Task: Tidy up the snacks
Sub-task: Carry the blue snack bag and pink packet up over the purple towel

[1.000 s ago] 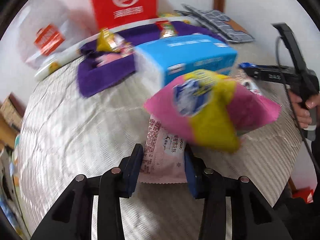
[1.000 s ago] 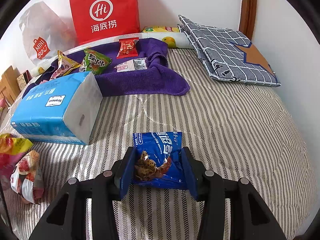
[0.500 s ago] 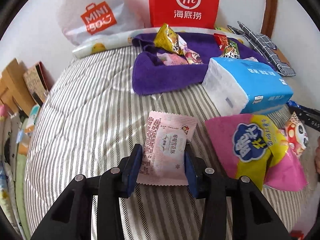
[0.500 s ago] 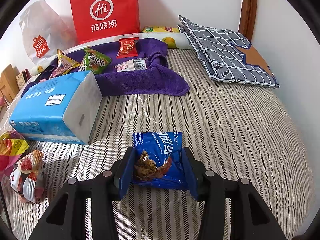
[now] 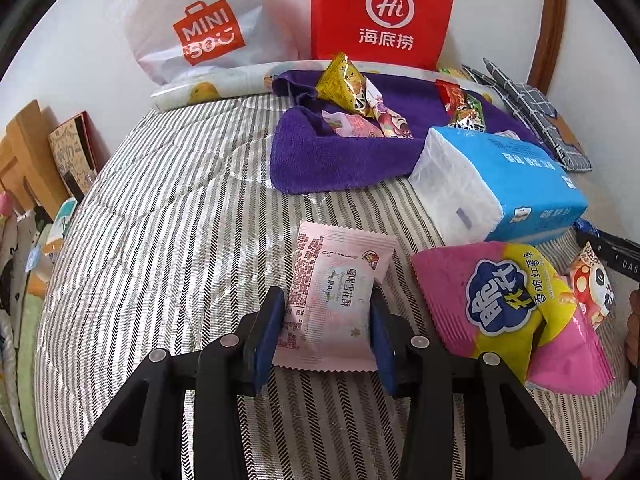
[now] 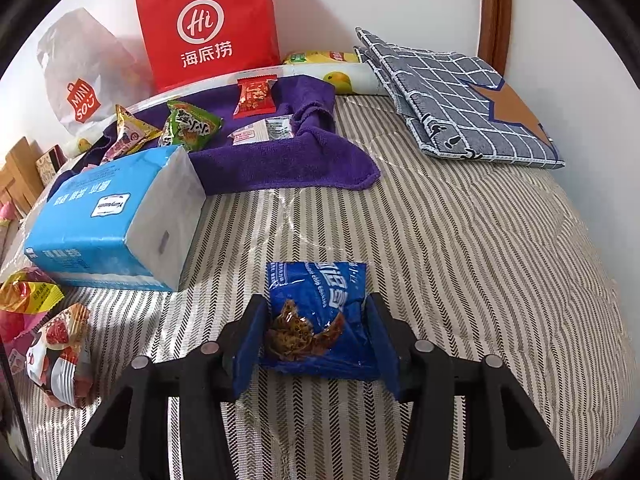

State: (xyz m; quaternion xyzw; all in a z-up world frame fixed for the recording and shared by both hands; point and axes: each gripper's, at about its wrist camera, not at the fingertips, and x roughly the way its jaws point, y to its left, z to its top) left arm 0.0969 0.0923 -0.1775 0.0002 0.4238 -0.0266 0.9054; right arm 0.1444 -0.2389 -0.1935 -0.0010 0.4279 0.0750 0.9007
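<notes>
My left gripper (image 5: 326, 304) is shut on a pale pink snack packet (image 5: 340, 264), just over the striped bed cover (image 5: 160, 240). To its right lie a pink and yellow chip bag (image 5: 504, 300) and a small panda packet (image 5: 592, 288). In the right wrist view my right gripper (image 6: 316, 304) has its jaws opening. A blue snack packet (image 6: 320, 284) lies on the bed between them, and the pads look just off its sides. Further back, a purple towel (image 5: 320, 156) (image 6: 280, 164) carries several small snack packets.
A blue tissue pack (image 5: 520, 184) (image 6: 108, 220) sits between the towel and the near snacks. A red paper bag (image 5: 384, 12) and a white MINISO bag (image 5: 200, 28) stand at the wall. A grey checked cushion (image 6: 460, 96) lies at the back right. Boxes line the bed's left edge.
The left view swung round with the pink packet still gripped; the pink and yellow bag now lies at the right. The right jaws have spread slightly around the blue packet.
</notes>
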